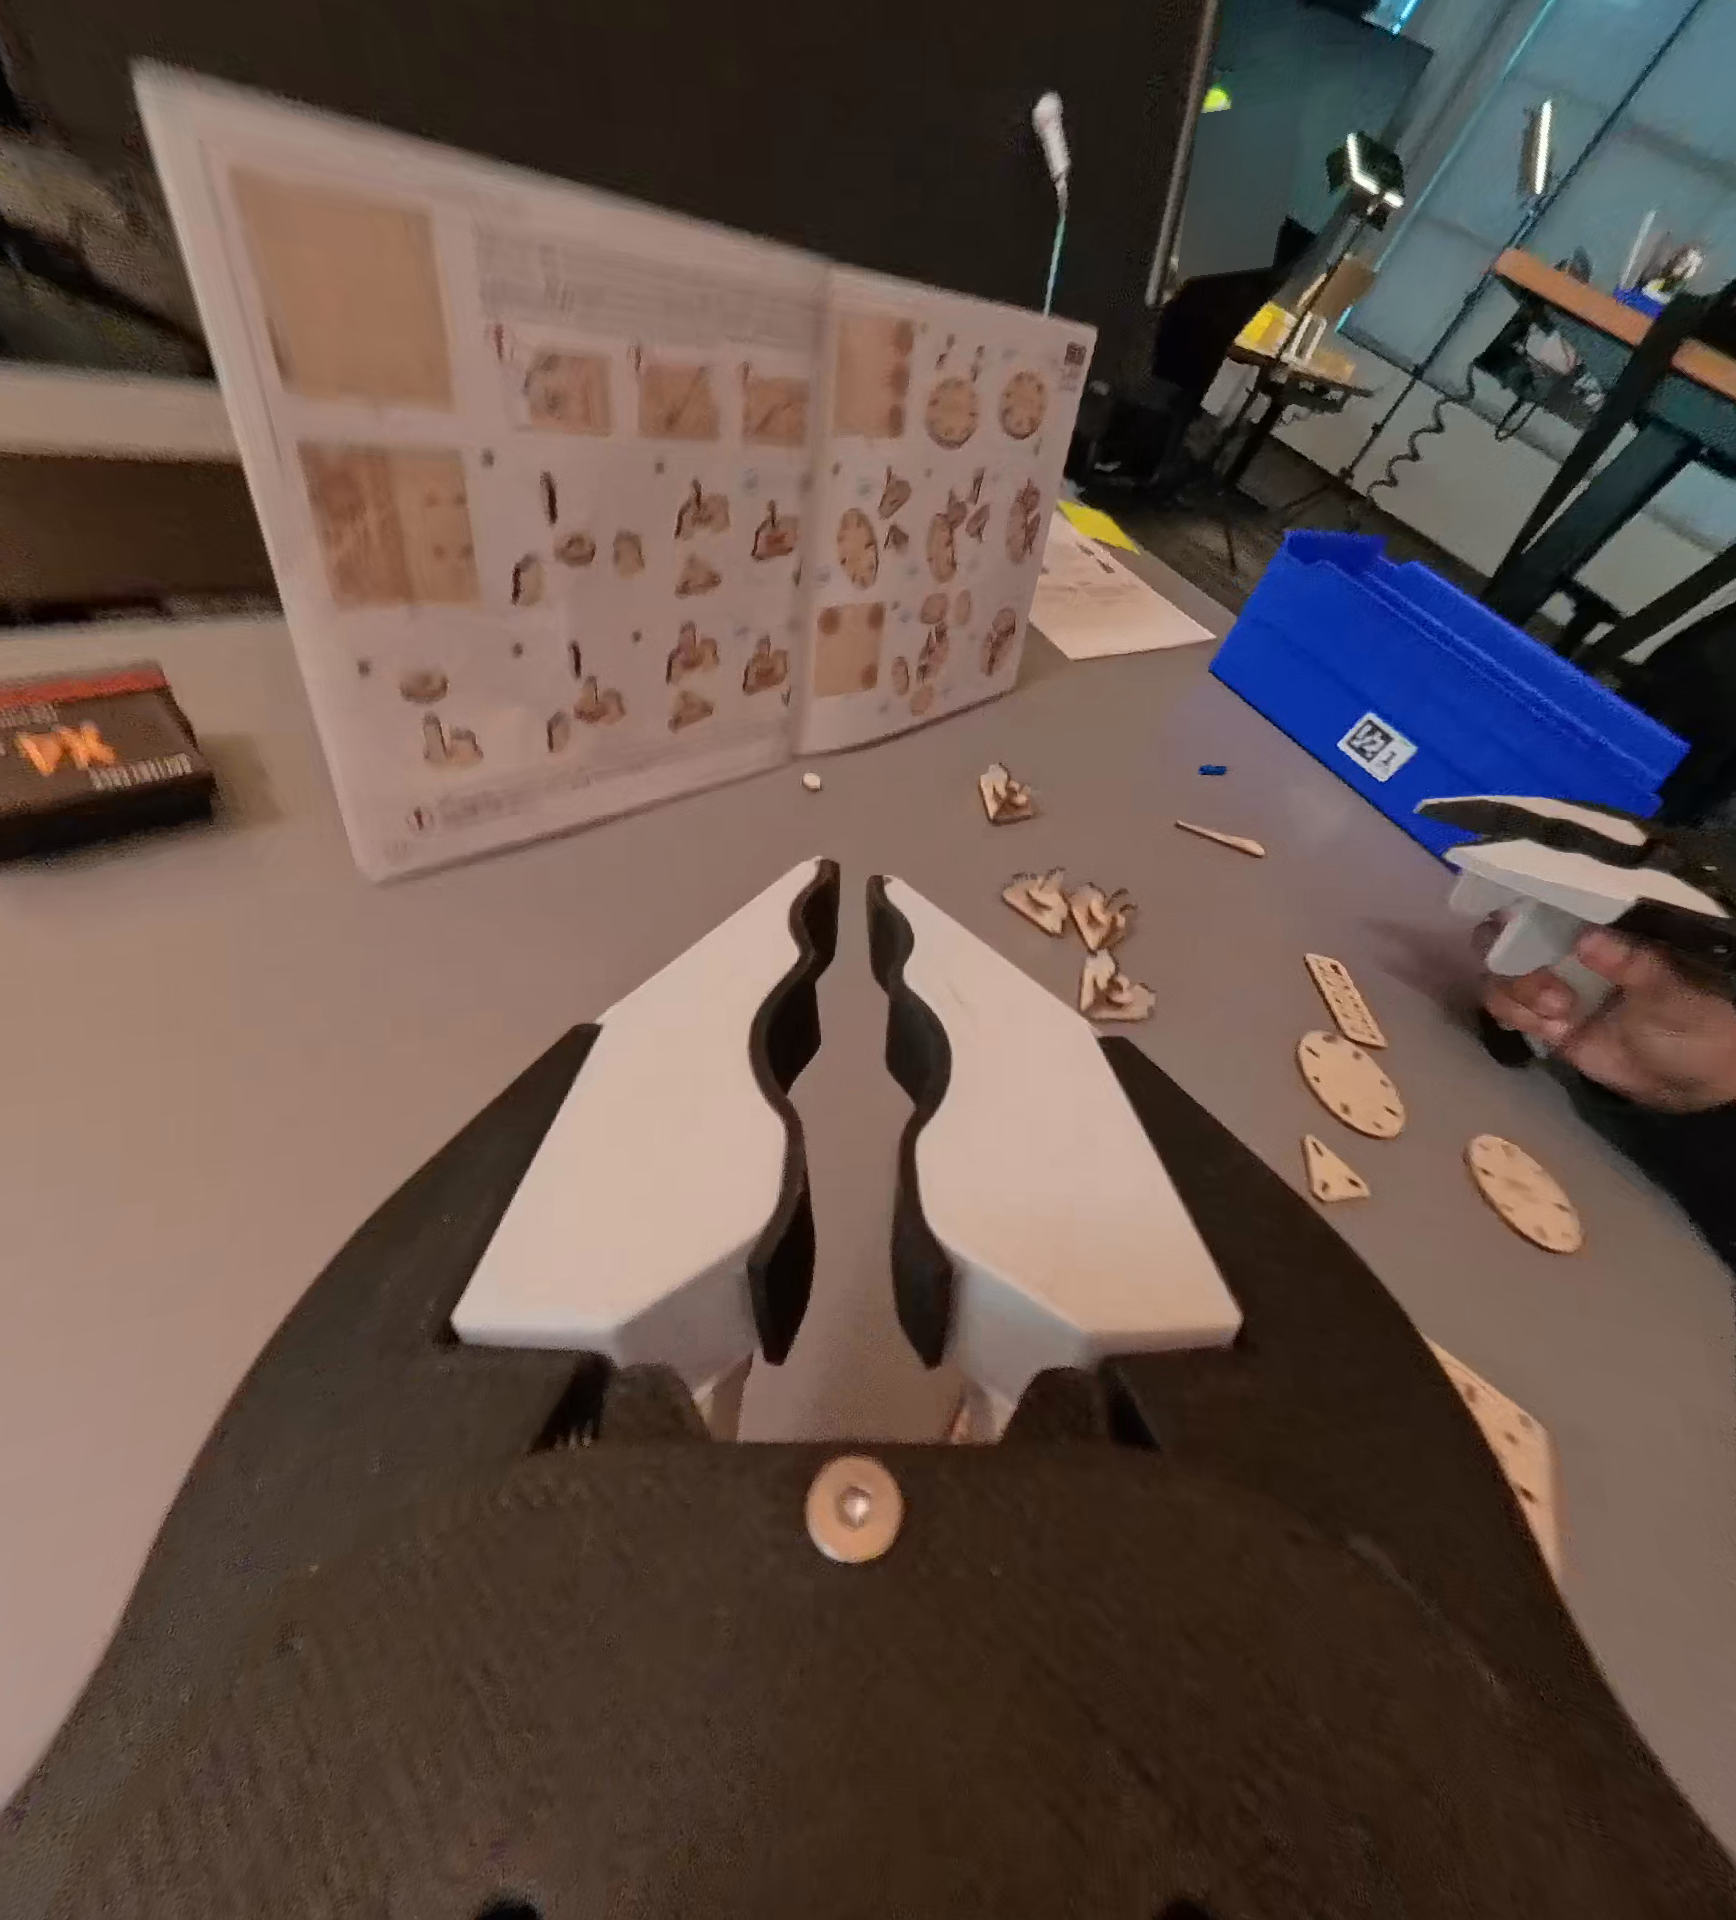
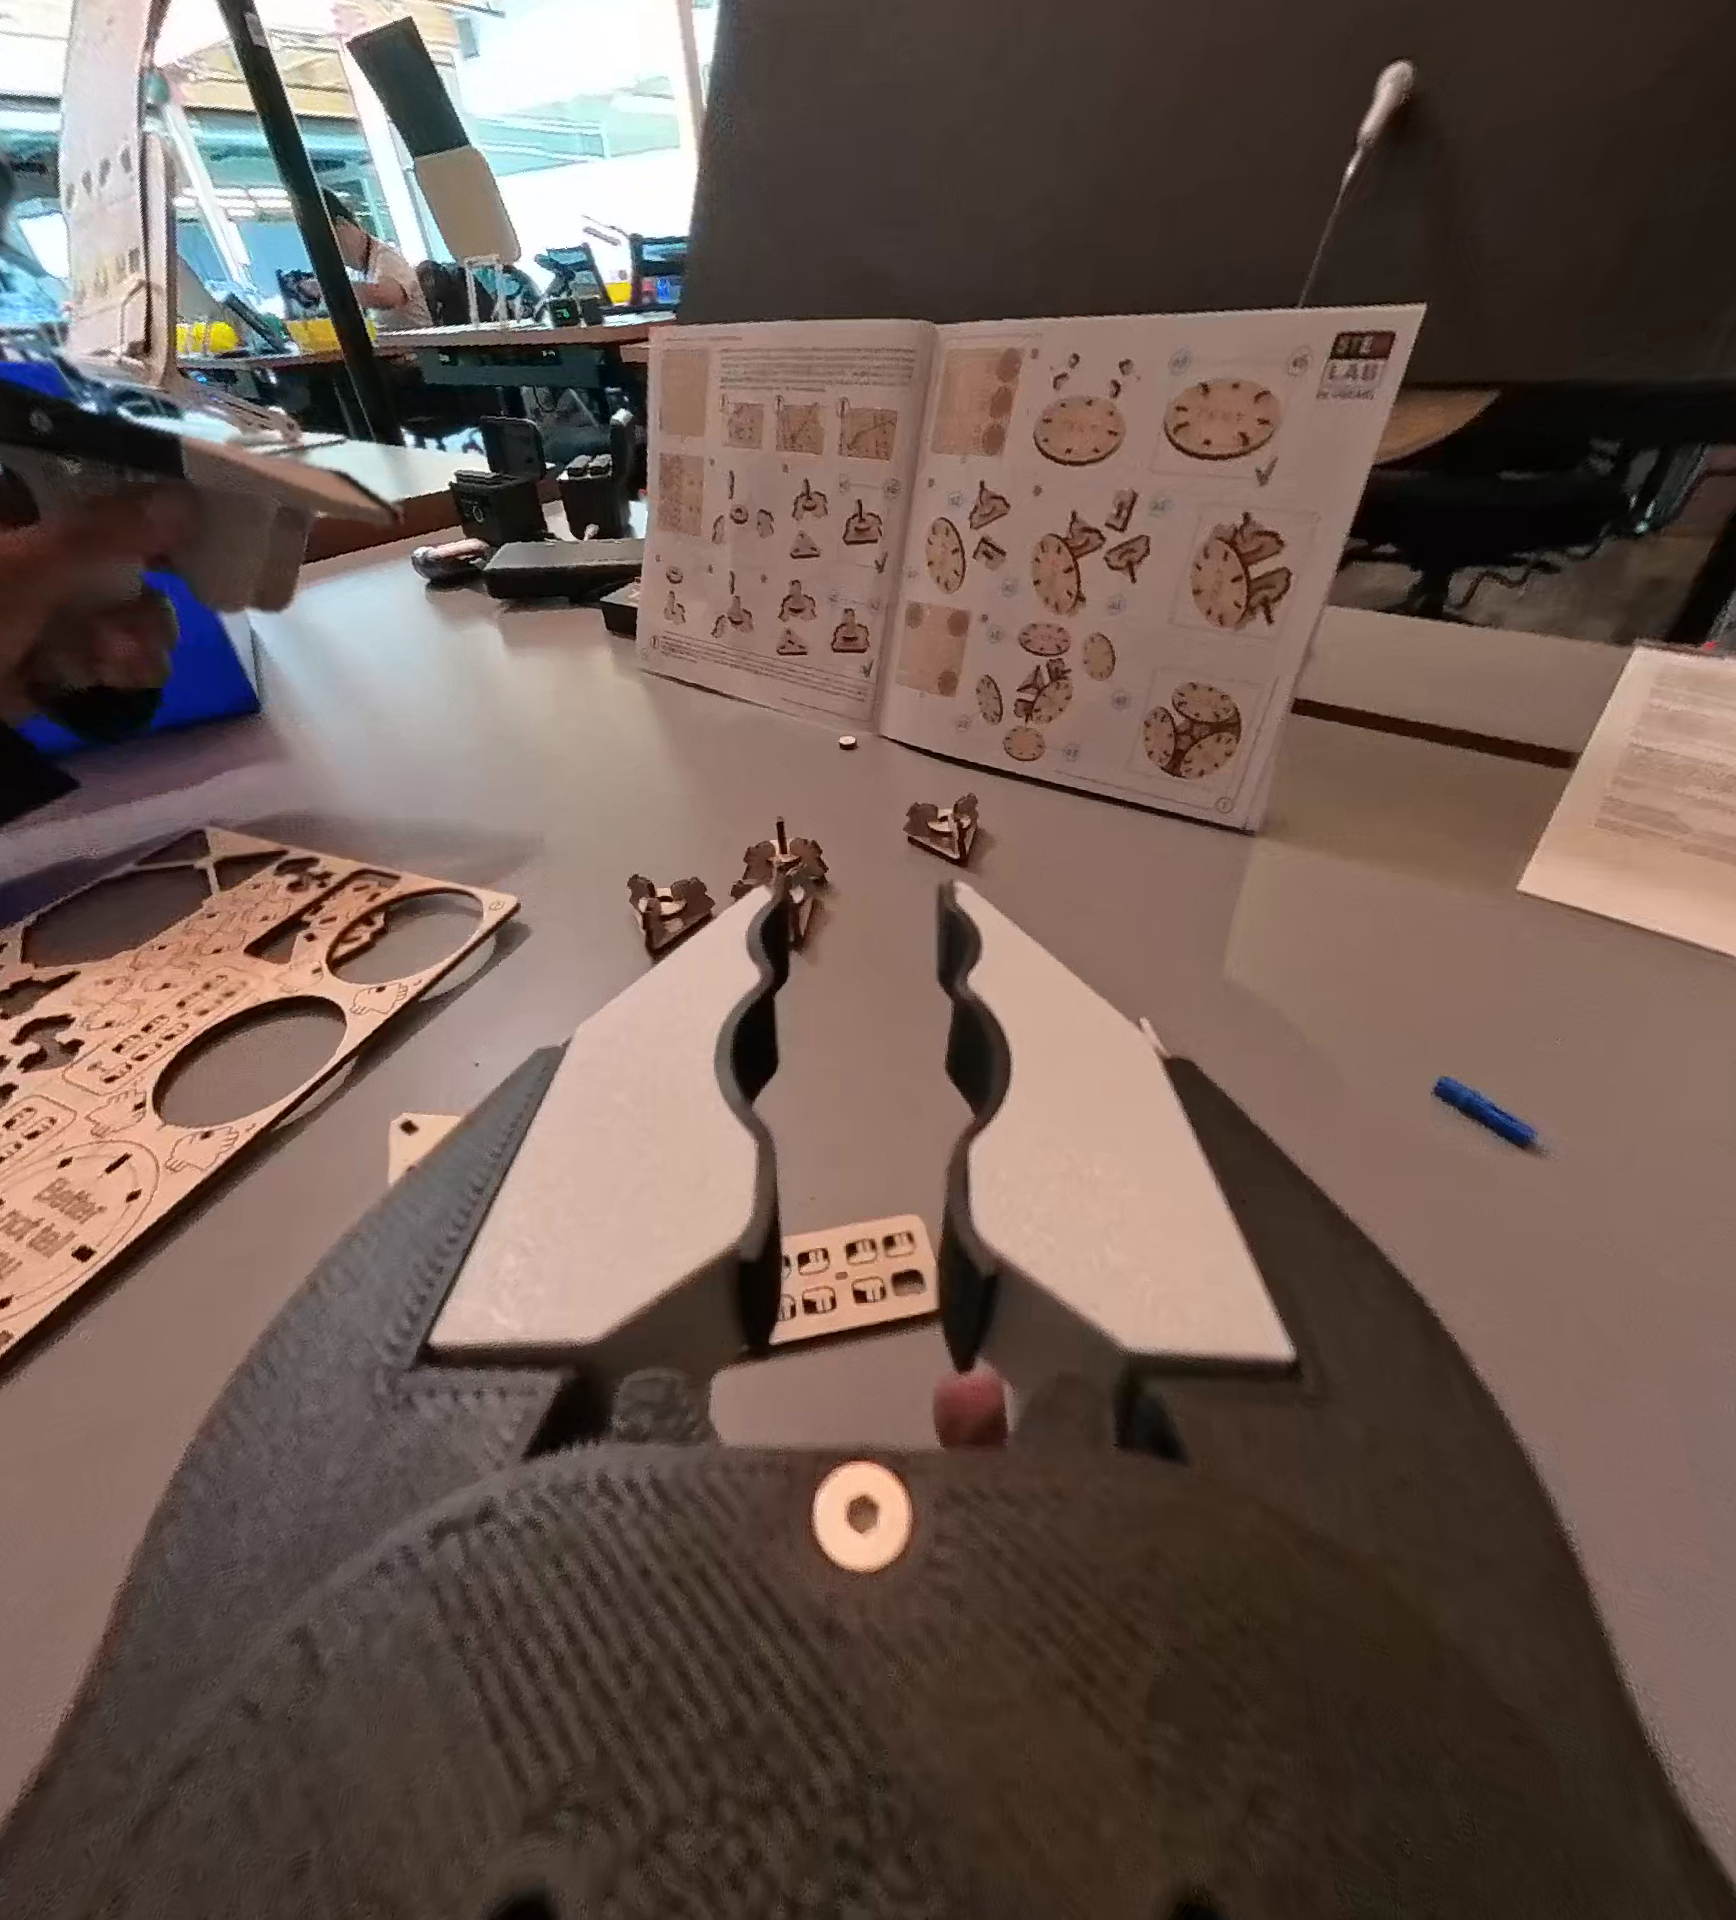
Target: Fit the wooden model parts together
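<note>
My left gripper [image 1: 851, 876] hovers over the grey table [image 1: 220, 1039]; its pads stand a narrow gap apart with nothing between them. Small wooden assemblies [image 1: 1072, 909] lie just right of its tips. My right gripper [image 2: 859, 894] is open and empty, low over the table. Its left fingertip [image 2: 765, 914] stands in front of a small wooden assembly with an upright peg [image 2: 781, 862]. Two like assemblies lie beside it, one to the left [image 2: 672, 909] and one farther right [image 2: 942, 826]. A perforated wooden strip [image 2: 853, 1278] lies under the right jaws. Each gripper also shows in the other's view: the right [image 1: 1529, 852], the left [image 2: 324, 488].
An open instruction booklet [image 1: 635, 499] stands at the back. A blue bin [image 1: 1446, 675] is at right, a black box [image 1: 64, 758] at left. Wooden discs [image 1: 1350, 1083], a strip [image 1: 1345, 1000] and a stick [image 1: 1219, 837] lie around. A punched-out wooden sheet [image 2: 147, 1070], a blue bit [image 2: 1484, 1112] and a paper [image 2: 1705, 800] are there too. My right fingertips sit around 30 cm from my left ones. To reach the blue bit [image 2: 1484, 1112] in a straight line is about 15 cm for my right fingers, about 40 cm for my left.
</note>
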Tool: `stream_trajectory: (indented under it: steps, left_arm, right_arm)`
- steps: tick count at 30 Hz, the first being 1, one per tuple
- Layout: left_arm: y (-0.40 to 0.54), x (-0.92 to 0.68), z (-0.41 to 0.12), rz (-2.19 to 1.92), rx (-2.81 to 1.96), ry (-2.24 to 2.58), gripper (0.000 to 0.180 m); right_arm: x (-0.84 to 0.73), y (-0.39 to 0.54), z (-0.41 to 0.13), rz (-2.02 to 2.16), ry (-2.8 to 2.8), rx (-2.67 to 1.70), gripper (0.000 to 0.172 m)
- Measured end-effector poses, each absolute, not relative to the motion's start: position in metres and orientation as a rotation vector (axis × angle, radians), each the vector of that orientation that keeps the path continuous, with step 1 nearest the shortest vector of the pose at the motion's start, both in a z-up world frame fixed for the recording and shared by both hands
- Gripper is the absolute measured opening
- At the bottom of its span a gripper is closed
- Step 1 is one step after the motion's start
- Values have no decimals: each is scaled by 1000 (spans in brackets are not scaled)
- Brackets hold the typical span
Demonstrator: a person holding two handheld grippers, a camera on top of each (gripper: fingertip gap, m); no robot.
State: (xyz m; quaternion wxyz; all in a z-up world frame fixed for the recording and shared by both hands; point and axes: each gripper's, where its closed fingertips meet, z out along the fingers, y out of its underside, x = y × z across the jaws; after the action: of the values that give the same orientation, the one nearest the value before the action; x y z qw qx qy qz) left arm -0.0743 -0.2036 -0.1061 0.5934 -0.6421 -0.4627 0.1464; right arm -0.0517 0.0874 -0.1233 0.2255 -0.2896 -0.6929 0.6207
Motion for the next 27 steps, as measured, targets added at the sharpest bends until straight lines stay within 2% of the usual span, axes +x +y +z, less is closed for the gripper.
stream_trajectory:
  steps: [27]
  left_arm:
    - [-191, -73, -120, 347, -1589, -1054, 4]
  right_arm:
    - [-58, 90, -126, 1716, -1914, -864, 31]
